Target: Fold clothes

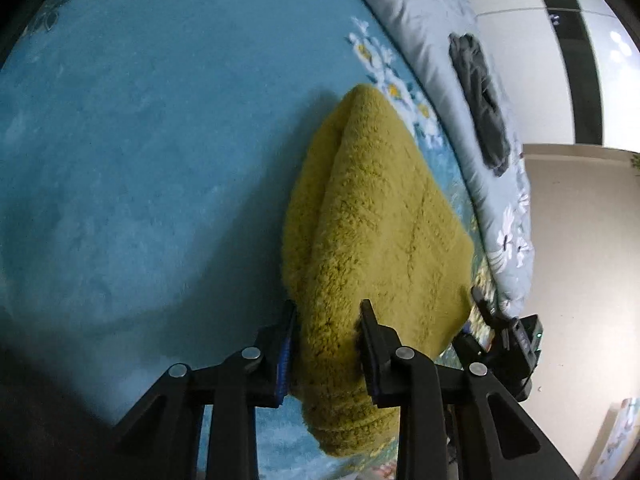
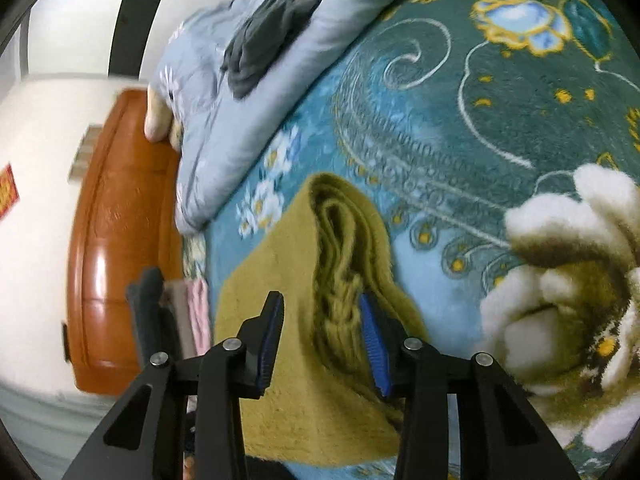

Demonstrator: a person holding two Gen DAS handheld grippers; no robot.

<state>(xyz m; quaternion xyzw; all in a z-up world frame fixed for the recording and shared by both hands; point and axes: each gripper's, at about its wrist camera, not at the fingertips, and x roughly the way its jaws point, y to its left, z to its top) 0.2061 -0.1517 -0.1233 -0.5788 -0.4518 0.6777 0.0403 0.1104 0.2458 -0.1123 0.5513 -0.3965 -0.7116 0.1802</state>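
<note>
Yellow-green fleece garment (image 1: 372, 232) held in folded layers above a bed covered by a blue flowered blanket (image 1: 140, 160), near the blanket edge that meets a grey-blue quilt (image 1: 432, 60). Left gripper (image 1: 328, 344): jaws closed on a thick bundle of the garment's edge. Right gripper (image 2: 322, 340): jaws set around the stacked folds, the blue pads apart with fabric between them; whether they truly pinch cannot be told. A dark grey garment (image 2: 272, 28) lies crumpled on the quilt, well apart. Risks, as judged: the plush layers are bulky and may slide out of a loose right-hand hold, so the fold opens; unequal pull between the two grippers could skew the edges; a drop near the quilt could leave the bundle slumped against it.
</note>
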